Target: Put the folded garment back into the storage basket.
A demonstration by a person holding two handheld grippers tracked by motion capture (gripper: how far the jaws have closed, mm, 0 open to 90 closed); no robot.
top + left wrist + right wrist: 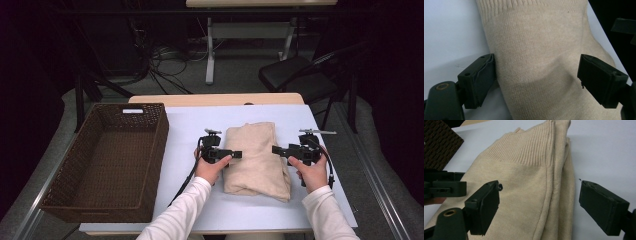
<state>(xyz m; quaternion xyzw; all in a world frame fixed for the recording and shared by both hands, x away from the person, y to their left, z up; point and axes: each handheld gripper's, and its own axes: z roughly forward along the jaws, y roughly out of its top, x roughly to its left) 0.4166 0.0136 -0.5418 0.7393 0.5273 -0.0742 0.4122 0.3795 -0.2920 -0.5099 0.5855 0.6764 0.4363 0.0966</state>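
Note:
A folded beige knit sweater [255, 157] lies on the white table [200, 205], right of centre. My left gripper [239, 154] reaches onto its left edge and my right gripper [275, 149] onto its right edge, the two pointing at each other. In the left gripper view the left gripper [536, 75] has its jaws wide astride the sweater [536, 37]. One pad rests against the fabric's edge, the other lies over the knit, and a soft ridge rises between them. In the right gripper view the right gripper [540, 202] stands open astride the sweater's [524, 170] layered folded edge, pads clear of it.
A brown woven basket [150, 150] stands open on the table's left side, and its corner [439, 142] shows in the right gripper view. Bare white table surrounds the sweater. Beyond the table are a dark chair [295, 75], cables on the floor and another desk.

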